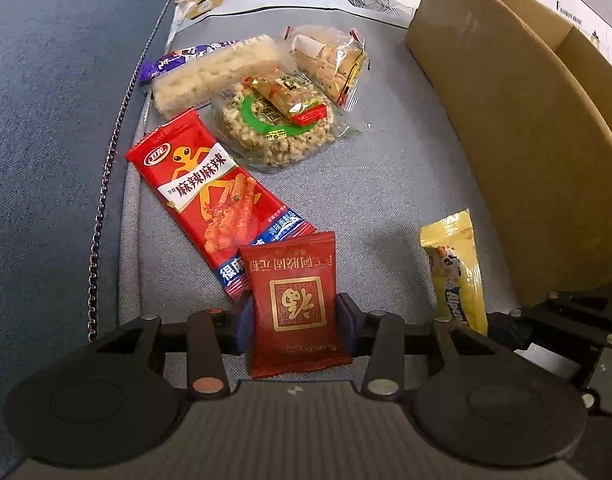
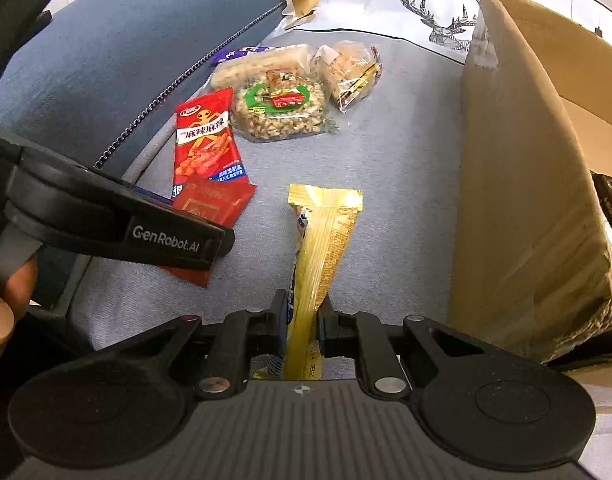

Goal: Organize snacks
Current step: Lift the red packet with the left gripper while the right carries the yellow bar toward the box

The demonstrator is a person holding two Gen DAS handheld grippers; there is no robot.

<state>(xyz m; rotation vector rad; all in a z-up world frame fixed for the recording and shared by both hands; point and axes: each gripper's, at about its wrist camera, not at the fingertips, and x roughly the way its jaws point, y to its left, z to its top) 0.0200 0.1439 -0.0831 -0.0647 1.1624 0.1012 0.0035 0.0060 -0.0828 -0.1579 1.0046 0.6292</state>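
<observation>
Gripping, left gripper (image 1: 296, 322): pads clamped on dark red sachet (image 1: 294, 300), lower centre
Right gripper (image 2: 302, 322): clamped on yellow snack bar (image 2: 321, 240)

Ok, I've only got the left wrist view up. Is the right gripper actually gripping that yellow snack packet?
Observer: Yes. The right gripper is shut on the long yellow foil snack packet, and its pads clamp the packet's near end.
Operator: And is there anything in the cardboard box yet?
Observer: Yes. A dark packet shows inside the brown cardboard box, behind its near wall. It is too cut off to identify.
</observation>
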